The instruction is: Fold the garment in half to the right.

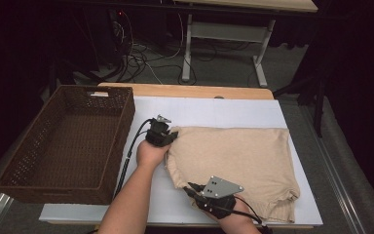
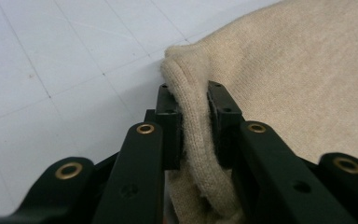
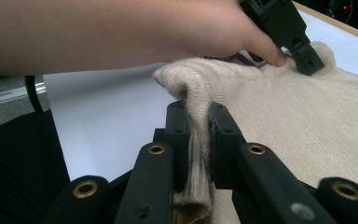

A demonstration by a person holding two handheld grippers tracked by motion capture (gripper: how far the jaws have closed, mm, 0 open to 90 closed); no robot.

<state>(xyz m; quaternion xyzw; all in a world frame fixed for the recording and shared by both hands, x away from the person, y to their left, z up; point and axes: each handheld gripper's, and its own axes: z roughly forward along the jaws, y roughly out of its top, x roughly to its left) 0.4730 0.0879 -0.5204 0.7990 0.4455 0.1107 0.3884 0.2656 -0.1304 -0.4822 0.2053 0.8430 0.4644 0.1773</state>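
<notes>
On the white mat [image 1: 214,114], both grippers pinch a beige sweater [image 1: 243,156].
Nearest, at 6 o'clock, the right gripper [image 1: 191,187] is clamped on the sweater's near-left edge; farther, toward 10 o'clock, the left gripper [image 1: 174,136] is clamped on its far-left corner. A brown wicker basket [image 1: 17,168] sits at 9 o'clock.

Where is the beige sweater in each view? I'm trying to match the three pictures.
High view: the sweater lies flat on the white mat, right of the basket.
Left gripper view: right and centre, one edge pinched by the left gripper.
Right gripper view: centre to right, a fold pinched by the right gripper.
Shared landmark: the white mat under the sweater.
</notes>
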